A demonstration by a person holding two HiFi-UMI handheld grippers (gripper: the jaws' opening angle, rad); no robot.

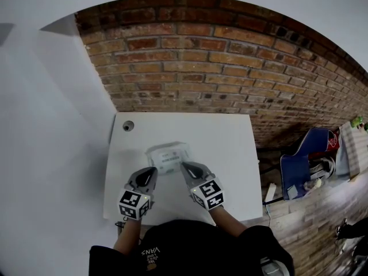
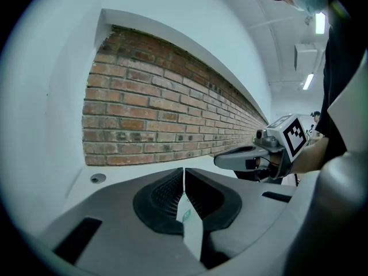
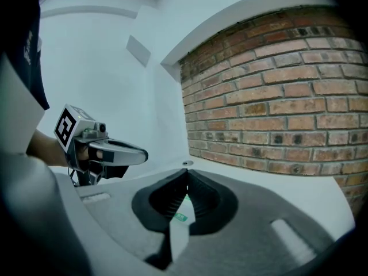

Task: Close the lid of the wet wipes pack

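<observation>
Your left gripper (image 1: 152, 170) and right gripper (image 1: 186, 167) are each clamped on the near edge of the wet wipes pack (image 1: 168, 156) at mid-worktop (image 1: 230, 148), apparently steadying it, so the next move likely means freeing one to press the lid down.

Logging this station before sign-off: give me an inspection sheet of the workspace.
Surface: white rectangular table, round grommet hole at the far left corner.
Job's things: white wet wipes pack lying mid-table; lid state unclear.
Clutter: nothing seen.
Grippers: left hand-held gripper and right hand-held gripper both shut, tips at the pack.
Cables: white cable on the floor, right of the table.
Surroundings: red brick wall, wooden floor.
</observation>
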